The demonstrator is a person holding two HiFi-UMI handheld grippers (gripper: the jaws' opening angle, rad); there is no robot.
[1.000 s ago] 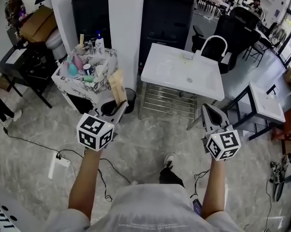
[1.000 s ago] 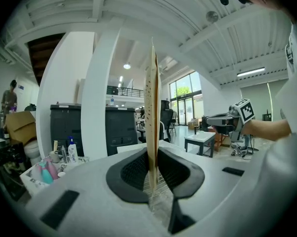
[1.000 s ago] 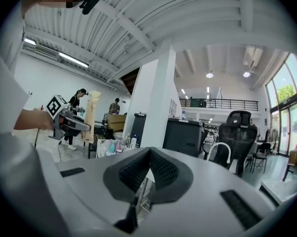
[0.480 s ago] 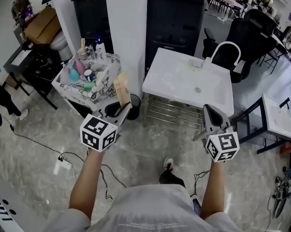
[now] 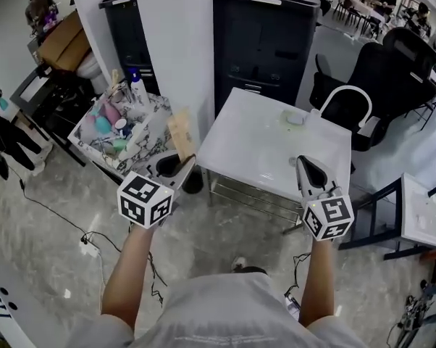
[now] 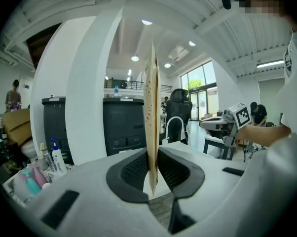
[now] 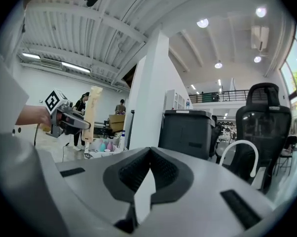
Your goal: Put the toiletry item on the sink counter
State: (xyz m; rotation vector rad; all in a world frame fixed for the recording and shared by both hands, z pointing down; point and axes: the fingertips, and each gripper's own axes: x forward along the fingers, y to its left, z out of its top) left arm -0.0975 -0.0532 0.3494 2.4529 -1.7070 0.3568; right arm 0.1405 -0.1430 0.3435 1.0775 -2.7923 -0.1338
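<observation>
A flat tan packet point(image 5: 179, 133) stands upright, edge-on, with my left gripper point(image 5: 184, 162) shut on its lower end; in the left gripper view the packet point(image 6: 151, 102) is pinched between the dark pads point(image 6: 133, 169). It hangs over the floor between the toiletry table and the white sink counter point(image 5: 254, 147). My right gripper point(image 5: 303, 163) is shut and holds nothing, over the counter's front right part. In the right gripper view its jaws point(image 7: 148, 157) meet, and the left gripper point(image 7: 64, 120) with the packet point(image 7: 92, 110) shows at the left.
A small marbled table point(image 5: 154, 158) with several bottles and tubes stands at the left beside a white pillar point(image 5: 174, 42). A white arched faucet point(image 5: 346, 96) rises at the counter's back right. Black cabinets point(image 5: 269, 35) and an office chair point(image 5: 399, 71) stand behind.
Both grippers and the view have moved forward toward the sink counter; the right gripper now hangs over its front part. The packet stays clamped in the left gripper.
</observation>
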